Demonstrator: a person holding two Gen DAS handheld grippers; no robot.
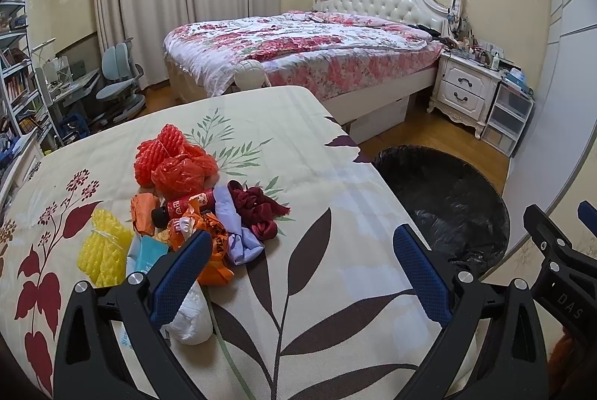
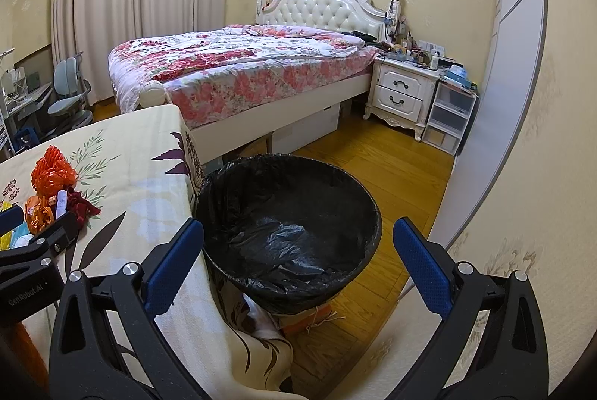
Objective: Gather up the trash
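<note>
While the left gripper hangs over the cream leaf-printed tablecloth with its jaws spread wide and nothing between them, the right gripper hangs the same way, wide and empty, above the round bin lined with a black plastic bag. Trash lies heaped on the cloth: orange-red foam netting, a yellow foam net, a red-labelled dark bottle, a dark red cloth scrap, a lilac wrapper and a white crumpled bag. The bin stands just beside the table edge.
</note>
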